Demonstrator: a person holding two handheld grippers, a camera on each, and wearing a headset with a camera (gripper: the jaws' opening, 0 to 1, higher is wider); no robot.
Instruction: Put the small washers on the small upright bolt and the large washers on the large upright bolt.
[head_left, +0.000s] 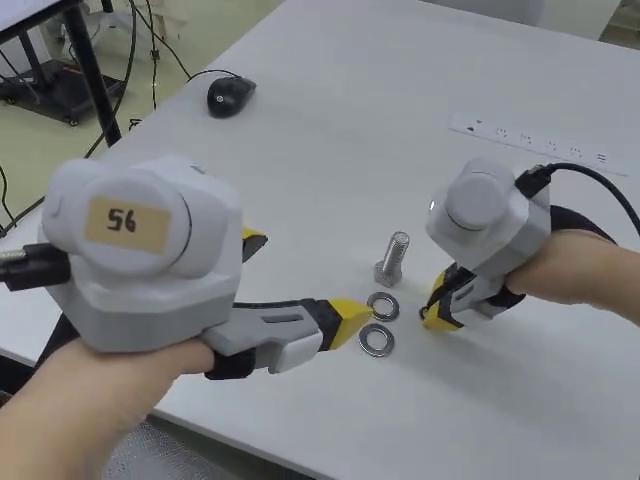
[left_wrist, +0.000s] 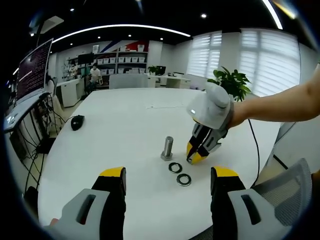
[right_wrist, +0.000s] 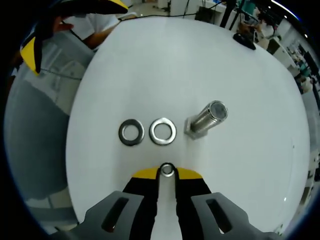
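Pinching small metal washer (right_wrist: 167, 170) in yellow-tipped right tool (right_wrist: 167, 174), left tool (left_wrist: 169, 172) spread, two flat washers (right_wrist: 162, 131) beside threaded bolt (right_wrist: 205, 119)

Silver bolt (head_left: 393, 258), washers (right_wrist: 151, 131) and small washer (right_wrist: 164, 170); white table (head_left: 330, 130); yellow-tipped grey left claw (left_wrist: 167, 172), right claw (right_wrist: 167, 173).

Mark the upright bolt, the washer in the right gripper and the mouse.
upright bolt (right_wrist: 205, 121): right gripper view, mid-shaft.
held washer (right_wrist: 167, 166): right gripper view, top rim.
mouse (head_left: 230, 95): head view, its back.
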